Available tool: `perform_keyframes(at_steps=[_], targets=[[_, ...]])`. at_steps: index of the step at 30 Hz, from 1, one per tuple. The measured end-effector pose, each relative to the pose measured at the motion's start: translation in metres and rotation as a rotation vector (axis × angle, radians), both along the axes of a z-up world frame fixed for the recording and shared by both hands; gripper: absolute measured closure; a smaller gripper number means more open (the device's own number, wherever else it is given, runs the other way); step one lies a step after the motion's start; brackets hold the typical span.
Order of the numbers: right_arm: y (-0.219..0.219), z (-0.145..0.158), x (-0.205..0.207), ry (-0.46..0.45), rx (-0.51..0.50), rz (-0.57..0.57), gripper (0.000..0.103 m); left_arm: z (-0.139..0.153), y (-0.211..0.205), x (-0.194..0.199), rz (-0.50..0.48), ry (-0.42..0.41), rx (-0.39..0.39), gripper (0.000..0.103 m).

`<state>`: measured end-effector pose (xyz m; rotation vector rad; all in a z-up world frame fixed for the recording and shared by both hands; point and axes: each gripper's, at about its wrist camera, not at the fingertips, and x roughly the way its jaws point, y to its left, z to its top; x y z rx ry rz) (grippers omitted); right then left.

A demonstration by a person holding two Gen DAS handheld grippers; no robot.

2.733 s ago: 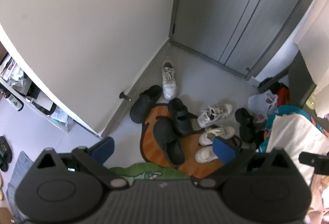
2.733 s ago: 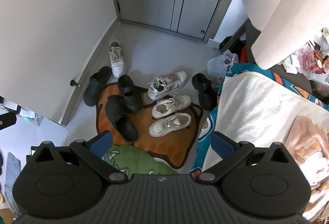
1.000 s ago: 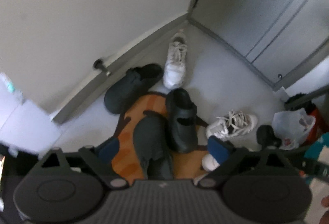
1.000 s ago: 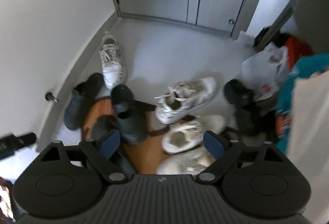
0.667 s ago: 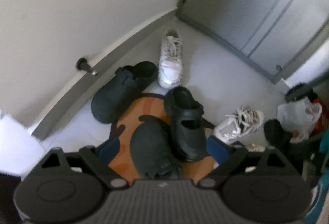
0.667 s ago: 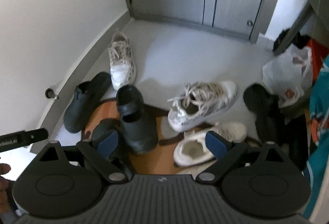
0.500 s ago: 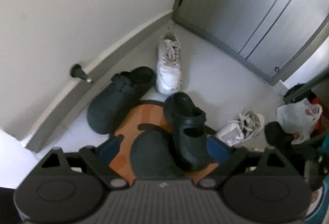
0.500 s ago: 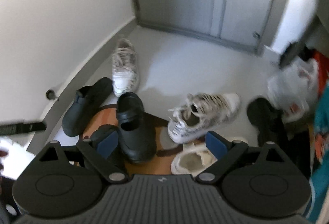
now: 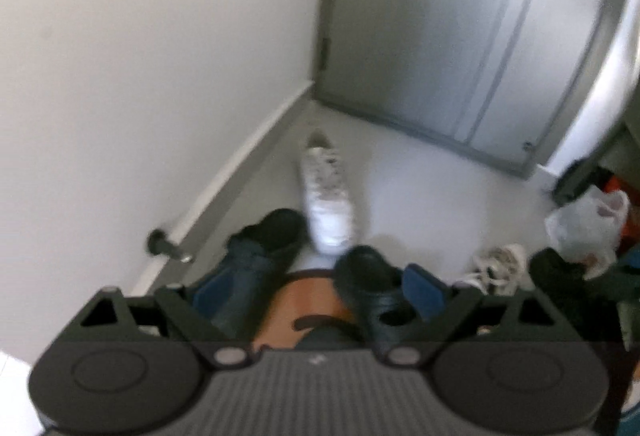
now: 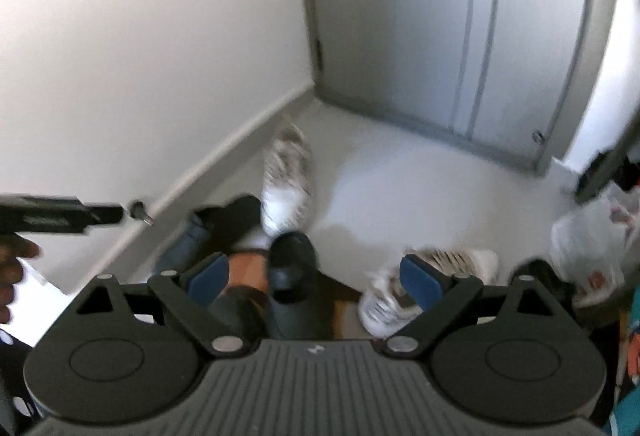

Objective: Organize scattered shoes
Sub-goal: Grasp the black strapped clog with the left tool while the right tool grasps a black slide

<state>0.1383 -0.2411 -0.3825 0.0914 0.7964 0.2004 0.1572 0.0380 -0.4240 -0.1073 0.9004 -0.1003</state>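
- Well, I judge I am in the approach step: no shoe is picked up, and all the shoes lie scattered on the floor near the door corner.
- My left gripper [image 9: 316,290] is wide open and grasps nothing. Its jaws were closing a little just now, but nothing is pressed between the pads.
- Between its fingers I see the black clog [image 9: 370,278] on the orange mat [image 9: 298,310], and beside it, nearer the wall, a second dark clog [image 9: 260,252]. The right blue pad seems close to the black clog; because of blur I cannot tell if it touches.
- A white sneaker [image 9: 326,196] lies alone beyond them, along the baseboard, its toe just beside both clogs.
- My right gripper [image 10: 316,278] is also released and empty. The same black clog [image 10: 290,262] sits between its fingers, and a patterned sneaker [image 10: 432,276] lies behind the right pad.
- Far right, another dark shoe [image 9: 560,276] rests near a white plastic bag [image 9: 588,224].
- For the next move, I think one gripper must go lower over one clog, bring the pads on both sides of its heel rim, then clench. Both claws aim at nearly the same shoe, so I should separate the targets first.
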Motion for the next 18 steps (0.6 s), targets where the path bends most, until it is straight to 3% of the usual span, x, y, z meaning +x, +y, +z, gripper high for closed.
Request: perform_keyframes(at_steps=[3, 7, 10, 12, 18], targets=[[0.004, 0.006, -0.002, 0.003, 0.043, 0.007, 0.008, 0.005, 0.008, 0.002, 0.025, -0.008, -0.018, 0.014], [0.014, -0.018, 0.001, 0.061, 0.024, 0.086, 0.008, 0.005, 0.024, 0.007, 0.023, -0.05, 0.001, 0.008], [0.022, -0.039, 0.004, 0.057, -0.026, 0.15, 0.007, -0.018, 0.041, 0.009, 0.015, -0.055, 0.012, 0.007], [0.029, -0.06, 0.008, 0.063, -0.066, 0.183, 0.008, -0.04, 0.047, 0.01, 0.013, -0.062, 0.059, 0.007], [0.04, -0.1, 0.011, 0.104, -0.023, 0.2, 0.008, -0.092, 0.061, 0.024, 0.04, -0.019, 0.047, 0.007]])
